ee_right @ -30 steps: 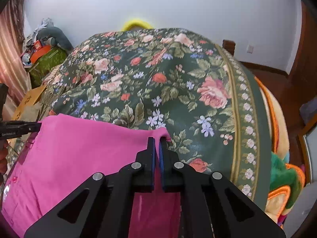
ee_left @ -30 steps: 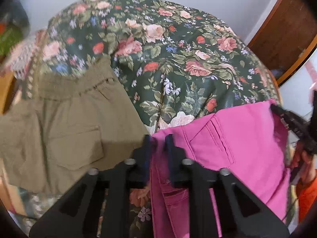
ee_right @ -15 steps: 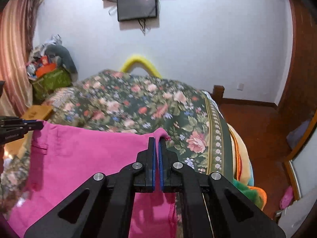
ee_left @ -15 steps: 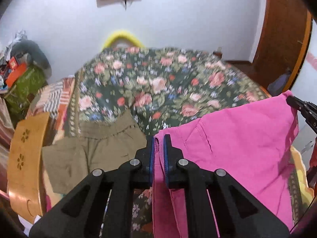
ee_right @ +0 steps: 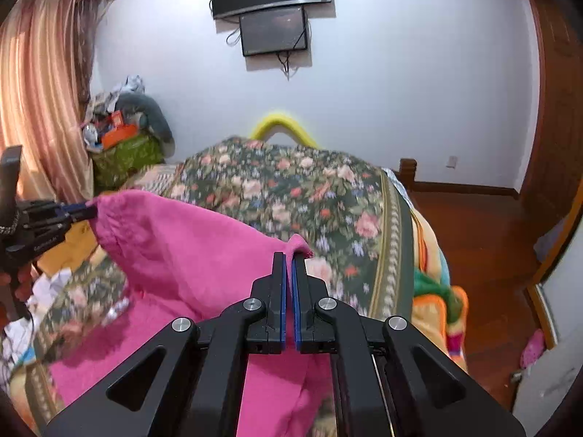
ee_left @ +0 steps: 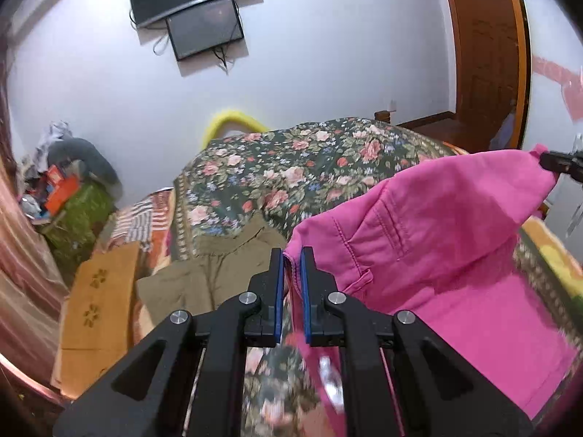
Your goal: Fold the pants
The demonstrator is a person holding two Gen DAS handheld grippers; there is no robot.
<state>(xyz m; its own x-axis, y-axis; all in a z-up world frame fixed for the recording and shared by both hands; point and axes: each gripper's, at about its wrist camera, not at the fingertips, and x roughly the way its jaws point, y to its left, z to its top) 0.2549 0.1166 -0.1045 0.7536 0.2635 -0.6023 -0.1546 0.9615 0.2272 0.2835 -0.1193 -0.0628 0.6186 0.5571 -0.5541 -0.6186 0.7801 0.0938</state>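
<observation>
Pink pants (ee_left: 437, 240), held stretched above the floral bedspread (ee_left: 291, 167): left tool (ee_left: 291, 266) clamped on one waistband corner, right tool (ee_right: 289, 266) clamped on the other. Olive shorts (ee_left: 204, 273) lie on the bed at 9 o'clock of the left tool.

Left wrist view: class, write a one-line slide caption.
Left gripper pinches pink pants above a floral bedspread; olive shorts lie beside.

You have one pair of bright pink cotton pants (ee_left: 437, 240), one pair of olive-green cloth shorts (ee_left: 204, 276), one dark flowery bed cover (ee_left: 291, 167), two black wall screens (ee_right: 271, 7) and two black grippers (ee_left: 291, 255).
</observation>
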